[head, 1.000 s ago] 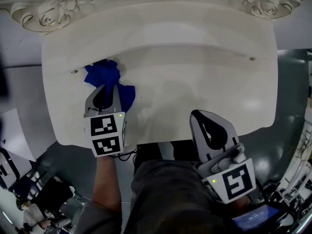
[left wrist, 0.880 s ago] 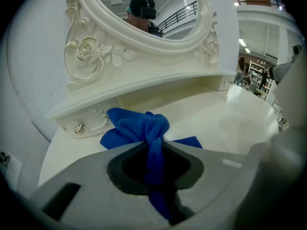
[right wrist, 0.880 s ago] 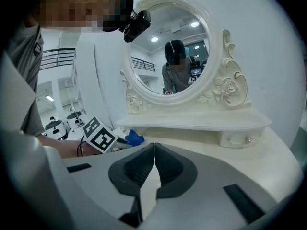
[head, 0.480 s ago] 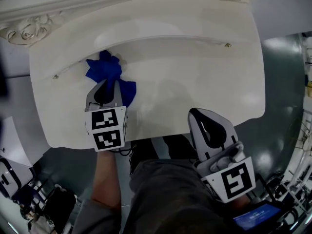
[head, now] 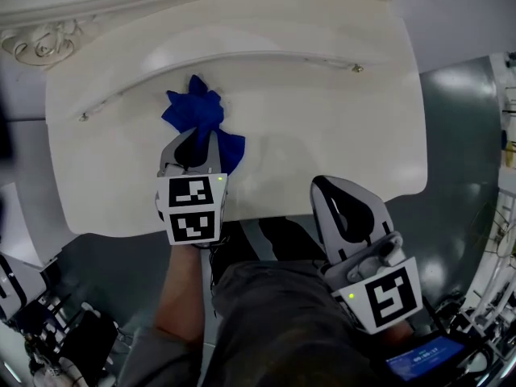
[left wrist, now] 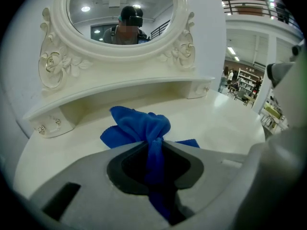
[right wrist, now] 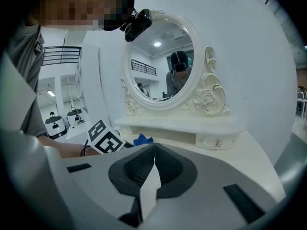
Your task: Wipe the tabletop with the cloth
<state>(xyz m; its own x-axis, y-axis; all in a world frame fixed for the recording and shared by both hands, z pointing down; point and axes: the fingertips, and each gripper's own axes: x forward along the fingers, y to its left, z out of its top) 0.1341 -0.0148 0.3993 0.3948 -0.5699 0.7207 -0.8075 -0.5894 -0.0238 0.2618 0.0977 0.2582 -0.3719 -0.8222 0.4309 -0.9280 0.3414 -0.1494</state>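
White vanity tabletop (head: 339, 135): my left gripper (head: 196, 139), clamped on the blue cloth (head: 197, 113), has slid rightward, so wiping advances; my right gripper (head: 326, 187) idles, jaws together, empty.

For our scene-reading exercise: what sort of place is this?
Probably a large indoor hall staged as a bedroom corner: an ornate white dressing table, its oval mirror, and a balcony railing beyond.

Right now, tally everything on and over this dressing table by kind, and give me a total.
Blue cloth: 1
Grippers: 2, the left gripper shut on the cloth and the right gripper shut and empty
Tabletop: 1
Mirror: 1
Total: 5
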